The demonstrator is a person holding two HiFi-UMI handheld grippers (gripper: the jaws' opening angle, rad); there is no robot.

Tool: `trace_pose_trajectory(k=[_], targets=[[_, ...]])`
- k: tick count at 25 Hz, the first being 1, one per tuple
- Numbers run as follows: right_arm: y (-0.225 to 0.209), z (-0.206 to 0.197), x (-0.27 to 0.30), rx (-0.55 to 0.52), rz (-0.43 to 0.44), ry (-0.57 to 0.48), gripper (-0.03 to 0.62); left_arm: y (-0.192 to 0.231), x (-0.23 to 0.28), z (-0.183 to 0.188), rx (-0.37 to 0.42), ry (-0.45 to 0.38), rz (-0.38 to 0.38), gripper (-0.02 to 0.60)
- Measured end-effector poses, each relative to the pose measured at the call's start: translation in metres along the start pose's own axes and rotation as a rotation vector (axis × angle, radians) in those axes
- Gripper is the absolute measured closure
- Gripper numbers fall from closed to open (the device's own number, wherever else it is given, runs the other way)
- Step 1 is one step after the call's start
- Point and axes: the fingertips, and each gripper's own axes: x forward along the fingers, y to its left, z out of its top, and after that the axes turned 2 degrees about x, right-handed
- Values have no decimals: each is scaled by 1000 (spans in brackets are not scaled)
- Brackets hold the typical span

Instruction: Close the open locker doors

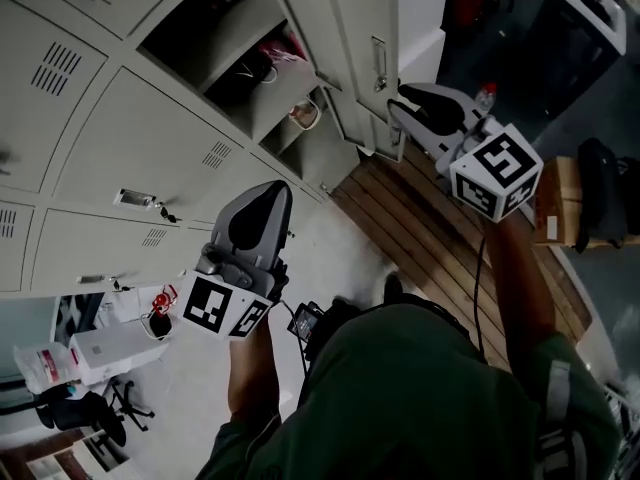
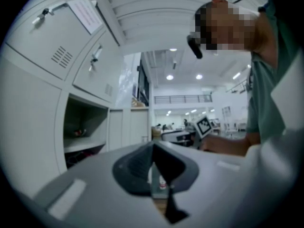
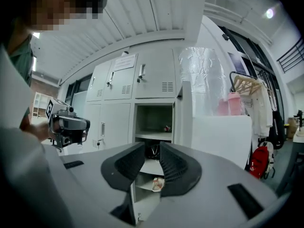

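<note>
You're on the approach: the upper door and lower door both stand swung out. Your right claw, partly open and empty, hovers just beside the lower door. The left claw is closed on nothing. Next, set the right claw against a door's outer face and push it closed.

No legible text — door notice blurred.
</note>
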Motion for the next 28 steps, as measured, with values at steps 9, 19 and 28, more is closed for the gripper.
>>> trace_pose_trajectory(k=[9,19,28], targets=[[-51,-9,26,22,-5,7,503,2,46,-17,-21,20,-70,580],[-59,-40,45,9,86,57,513,24,79,-28,-45,40,-120,580],[-5,-38,62,-8,161,44,525,48,66,-46,-63,58,-95,580]])
